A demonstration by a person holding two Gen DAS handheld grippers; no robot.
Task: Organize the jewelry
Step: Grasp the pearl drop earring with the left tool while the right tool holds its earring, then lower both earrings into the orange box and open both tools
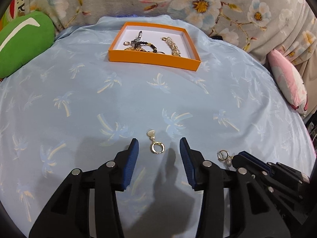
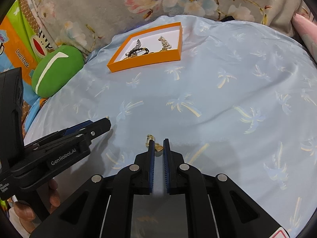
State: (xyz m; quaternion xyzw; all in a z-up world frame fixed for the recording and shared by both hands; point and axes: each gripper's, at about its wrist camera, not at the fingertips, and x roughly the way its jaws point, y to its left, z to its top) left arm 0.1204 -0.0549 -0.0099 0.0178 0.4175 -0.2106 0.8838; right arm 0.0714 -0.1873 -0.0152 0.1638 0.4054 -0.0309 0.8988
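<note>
**Step in hand: picking the last two earrings off the bed**

My left tongs stand wide over the blue palm-print sheet, and a gold hoop earring with a pale stone lies flat on the sheet between the two blue pads, touching neither. My right tongs are drawn narrow about a second gold earring; its hoop shows just past the left pad and a gold drop sits in the gap. I cannot tell from either view whether the pads have it fully pinched or are only closing on it. In the left wrist view this same piece appears at the tip of the right tongs, low on the sheet.

The orange box sits well ahead of both tongs, near the floral bedding, and already carries beaded bracelets, a pearl-coloured strand and smaller pieces. I judge the task to be far along, with these two earrings the only loose items I can see.

Next move, as I judge it:

1. Left tongs: lower the pads to the sheet and close across the hoop, not the stone, since the piece is thin and lies flat on soft cloth that may bunch.
2. Right tongs: confirm the grip, lift clear of the sheet.
3. Carry each earring forward and release it over bare white floor in the box.
</note>
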